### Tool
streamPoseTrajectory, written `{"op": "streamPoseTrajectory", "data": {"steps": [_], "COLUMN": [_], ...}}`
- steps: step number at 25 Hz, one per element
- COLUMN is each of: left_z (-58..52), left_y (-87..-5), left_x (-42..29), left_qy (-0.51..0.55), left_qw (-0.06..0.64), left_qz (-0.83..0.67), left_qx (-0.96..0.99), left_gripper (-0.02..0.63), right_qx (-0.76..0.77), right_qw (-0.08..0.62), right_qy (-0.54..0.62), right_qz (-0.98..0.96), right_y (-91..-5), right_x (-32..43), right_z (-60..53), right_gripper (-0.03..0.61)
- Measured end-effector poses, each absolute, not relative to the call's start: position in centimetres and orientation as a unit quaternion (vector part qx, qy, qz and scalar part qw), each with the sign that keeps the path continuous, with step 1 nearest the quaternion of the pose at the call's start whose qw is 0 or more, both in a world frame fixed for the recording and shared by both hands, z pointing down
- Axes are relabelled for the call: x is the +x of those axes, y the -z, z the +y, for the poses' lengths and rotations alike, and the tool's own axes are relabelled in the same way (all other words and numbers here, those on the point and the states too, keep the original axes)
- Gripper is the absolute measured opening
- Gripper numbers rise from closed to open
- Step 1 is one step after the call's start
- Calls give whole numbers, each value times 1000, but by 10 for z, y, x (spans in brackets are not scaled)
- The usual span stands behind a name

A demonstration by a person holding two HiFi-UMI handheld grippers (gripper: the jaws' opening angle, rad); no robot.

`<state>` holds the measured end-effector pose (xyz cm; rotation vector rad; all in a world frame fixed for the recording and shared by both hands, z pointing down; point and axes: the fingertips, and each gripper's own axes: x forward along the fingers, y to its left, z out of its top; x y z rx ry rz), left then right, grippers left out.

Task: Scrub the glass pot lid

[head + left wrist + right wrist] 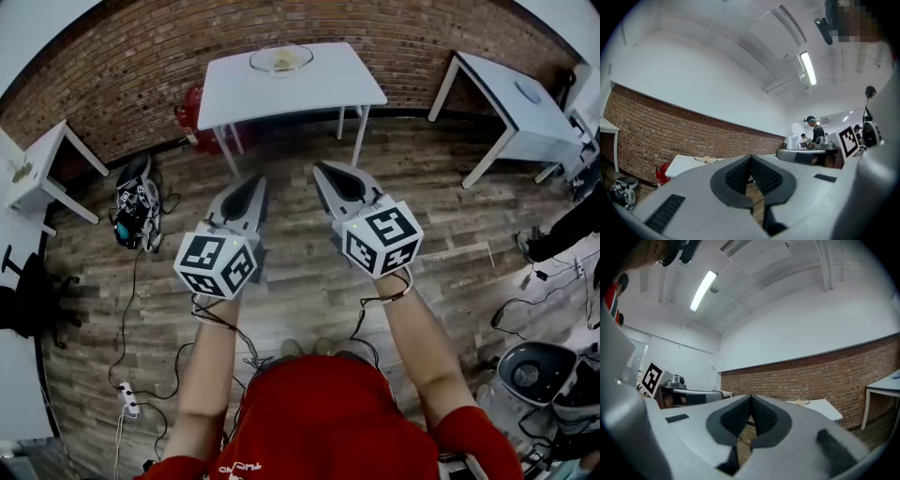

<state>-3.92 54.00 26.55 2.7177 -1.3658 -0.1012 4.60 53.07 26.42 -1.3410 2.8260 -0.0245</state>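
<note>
Head view: a person in a red top [328, 422] stands on a wooden floor [309, 291] with both arms out, a claw in each hand, both held level and pointing toward a brick wall [131, 84].
Left claw [256, 180]: closed and empty; it hangs over the floor, well short of the white surface [328, 89].
Right claw [321, 169]: closed and empty; it is just beside the left one, the two tips near each other but apart.
Left gripper view: the ribbed dark pads [740, 176] meet at the tip with nothing between them.
Right gripper view: the pads [761, 417] likewise meet at the tip and hold nothing.
Glass pot lid [281, 59]: lies on the far part of the white surface, close to the wall, well apart from both claws. Something pale yellow sits in or on it; what it is cannot be told.
White surface: stands against the brick wall, straight ahead of the claws.
Second table [525, 103]: to the right, also by the wall.
Floor, left side: a dark bag [136, 202] and cables [131, 309] running to a power strip [128, 398].
</note>
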Motion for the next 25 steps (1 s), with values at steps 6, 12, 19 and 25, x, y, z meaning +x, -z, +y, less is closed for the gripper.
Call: {"op": "streamPoseTrajectory", "data": {"steps": [6, 12, 19, 25], "left_z": [532, 522, 513, 496], "left_y": [-268, -268, -266, -269], "left_x": [-30, -15, 2, 6], "left_qy": [31, 21, 22, 21], "left_qw": [52, 47, 38, 40], "left_qz": [-452, -456, -466, -471], "left_qx": [890, 888, 883, 881], "left_gripper": [18, 18, 18, 18], "right_qx": [-427, -420, -413, -409], "right_qw": [4, 5, 6, -1], "right_qy": [10, 10, 8, 10], "right_qz": [904, 907, 911, 912], "right_y": [-266, -266, -270, -276], "right_x": [57, 72, 90, 97], "right_z": [523, 512, 505, 489], "right_gripper": [29, 29, 29, 29]}}
